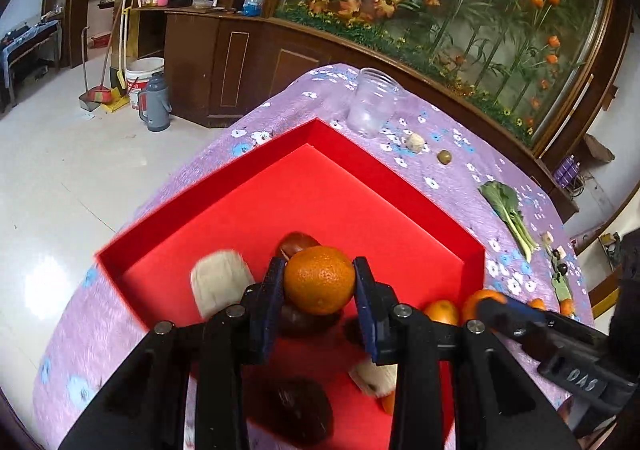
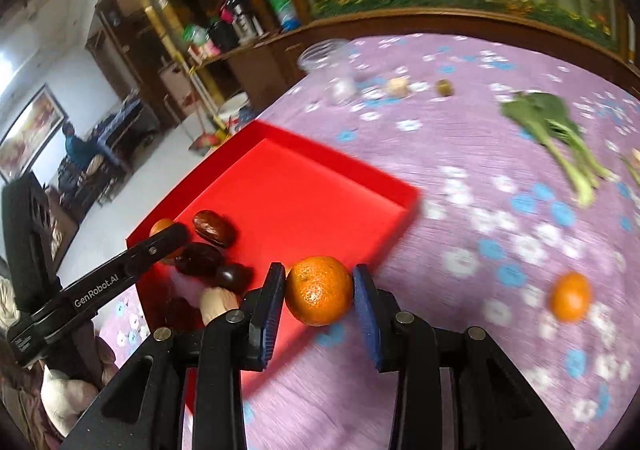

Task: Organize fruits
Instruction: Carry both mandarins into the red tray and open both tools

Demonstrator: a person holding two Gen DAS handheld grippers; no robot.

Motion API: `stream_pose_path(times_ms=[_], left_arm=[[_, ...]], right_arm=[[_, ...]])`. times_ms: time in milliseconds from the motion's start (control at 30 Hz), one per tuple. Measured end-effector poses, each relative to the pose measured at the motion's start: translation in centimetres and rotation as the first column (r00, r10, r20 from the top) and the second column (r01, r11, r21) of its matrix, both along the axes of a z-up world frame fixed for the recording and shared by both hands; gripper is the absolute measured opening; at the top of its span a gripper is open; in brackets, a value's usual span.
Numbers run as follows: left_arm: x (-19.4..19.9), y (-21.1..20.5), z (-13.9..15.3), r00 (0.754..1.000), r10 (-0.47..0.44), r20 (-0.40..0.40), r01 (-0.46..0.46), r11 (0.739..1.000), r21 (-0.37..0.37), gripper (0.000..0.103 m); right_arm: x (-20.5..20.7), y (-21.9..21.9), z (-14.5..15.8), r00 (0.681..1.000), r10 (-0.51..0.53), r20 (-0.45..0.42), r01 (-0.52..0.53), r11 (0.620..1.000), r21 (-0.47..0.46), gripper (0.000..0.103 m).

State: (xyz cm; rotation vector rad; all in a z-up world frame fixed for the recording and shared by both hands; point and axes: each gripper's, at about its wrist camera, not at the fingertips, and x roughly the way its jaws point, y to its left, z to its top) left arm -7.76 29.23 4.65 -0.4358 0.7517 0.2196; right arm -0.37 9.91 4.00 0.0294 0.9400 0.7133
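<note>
An orange (image 1: 319,280) is clamped between the blue pads of the left gripper (image 1: 319,282) above the red tray (image 1: 224,185), over dark dates (image 1: 298,244) inside it. The right gripper (image 2: 319,290) grasps a second orange (image 2: 319,290) at the tray's near edge. Another orange (image 2: 571,296) lies on the desk's purple floral cloth (image 2: 460,153), well apart from the leafy green (image 2: 556,129).

Tablecloth (image 1: 452,205): I see matt woven cloth, lilac, printed with flowers.
Red tray (image 1: 224,193): smooth matt card, as it looks to me.
Mandarin (image 1: 320,280): dimpled, slightly glossy peel.
Cup (image 1: 372,101), at 12 o'clock from the tray: clear smooth plastic.
Cabinet (image 1: 224,69): dark varnished wood.
Floor (image 1: 48,169): glossy tile.
</note>
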Motion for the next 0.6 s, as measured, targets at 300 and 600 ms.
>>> stream_pose_path(times_ms=[300, 600], left_arm=[[0.8, 0.6, -0.6, 1.0, -0.018, 0.022, 0.019, 0.999, -0.05, 0.051], [-1.7, 0.7, 0.9, 0.997, 0.021, 0.077, -0.013, 0.995, -0.097, 0.065]], right_arm=[[2.9, 5.2, -0.8, 1.0, 0.023, 0.004, -0.023, 1.0, -0.014, 0.04], [2.4, 4.8, -0.1, 1.0, 0.012, 0.011, -0.013, 0.999, 0.032, 0.053]])
